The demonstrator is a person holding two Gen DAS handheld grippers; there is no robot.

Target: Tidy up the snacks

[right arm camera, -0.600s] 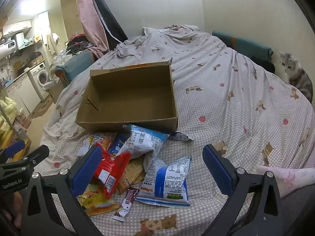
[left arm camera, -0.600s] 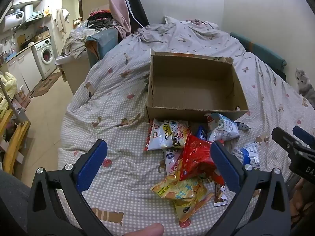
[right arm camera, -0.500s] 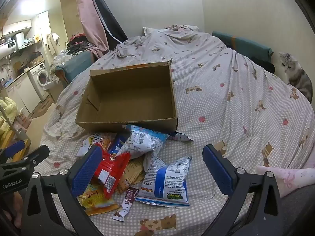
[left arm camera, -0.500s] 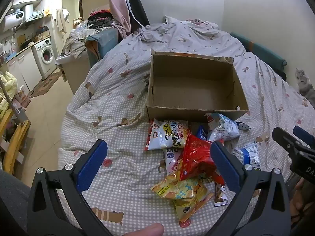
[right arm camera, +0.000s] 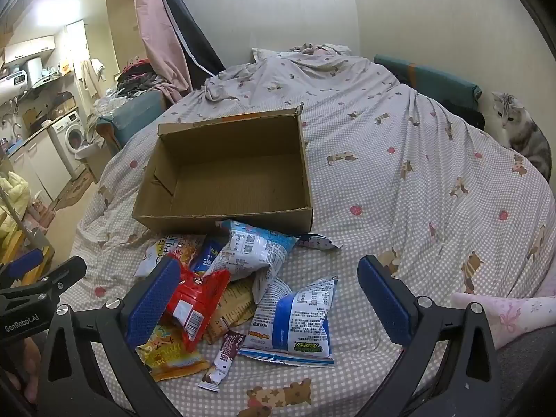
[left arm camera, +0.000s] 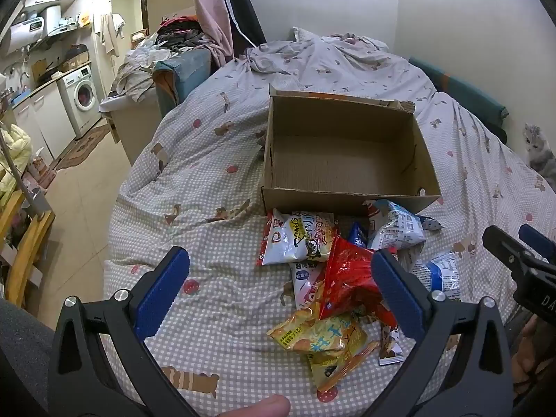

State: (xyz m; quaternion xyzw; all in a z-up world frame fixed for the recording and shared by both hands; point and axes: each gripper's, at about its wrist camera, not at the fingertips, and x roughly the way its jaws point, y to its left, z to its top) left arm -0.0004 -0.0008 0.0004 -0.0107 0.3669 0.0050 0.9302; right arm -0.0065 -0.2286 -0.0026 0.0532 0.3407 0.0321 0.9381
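Your left gripper (left arm camera: pixel 279 286) and right gripper (right arm camera: pixel 266 300) both hover above the bed with jaws spread wide and nothing between them, seemingly lining up a first pick. The snack packets lie heaped on the checked bedspread (right arm camera: pixel 417 187) just in front of the open, empty cardboard box (right arm camera: pixel 226 177), probably so each is a short lift inside. Nearest your right gripper is a blue-and-white packet (right arm camera: pixel 295 319); a red packet (left arm camera: pixel 351 278) tops the pile. A cat (right arm camera: pixel 521 132) watches from the bed's far edge.
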